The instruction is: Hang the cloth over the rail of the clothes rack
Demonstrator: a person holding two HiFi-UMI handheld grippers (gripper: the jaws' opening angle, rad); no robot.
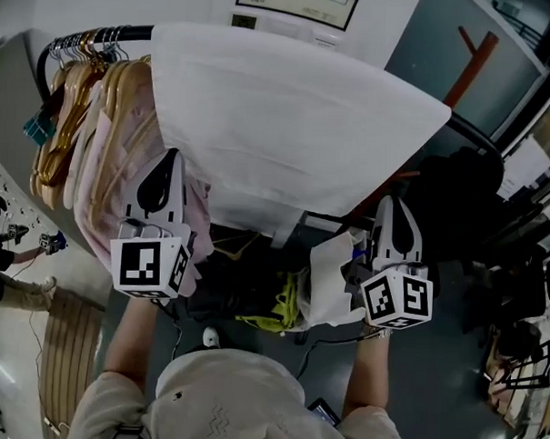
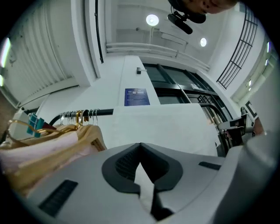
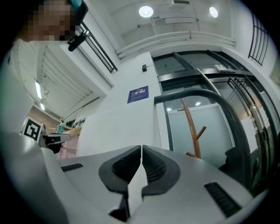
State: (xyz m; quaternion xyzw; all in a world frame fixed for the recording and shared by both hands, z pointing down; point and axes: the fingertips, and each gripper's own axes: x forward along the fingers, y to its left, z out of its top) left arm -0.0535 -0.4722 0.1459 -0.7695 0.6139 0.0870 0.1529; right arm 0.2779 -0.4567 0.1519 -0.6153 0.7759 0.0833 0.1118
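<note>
Left gripper (image 2: 140, 147) jaws are closed on a thin fold of the cloth (image 1: 288, 124). Right gripper (image 3: 141, 149) is the same, pinching the white hem. The cloth is already draped across the rail (image 1: 128, 32), just beside the wooden hangers (image 1: 70, 114), with its near edge held low at both corners. Risk: if more fabric hangs on the near side, it will likely slide off on release. Pulling unevenly could skew it into the hangers.

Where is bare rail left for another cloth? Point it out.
Bare rail shows right of the cloth, running toward the dark bundle. Left of the cloth it is crowded: wooden hangers with pink clothes sit packed to the rail's end.
</note>
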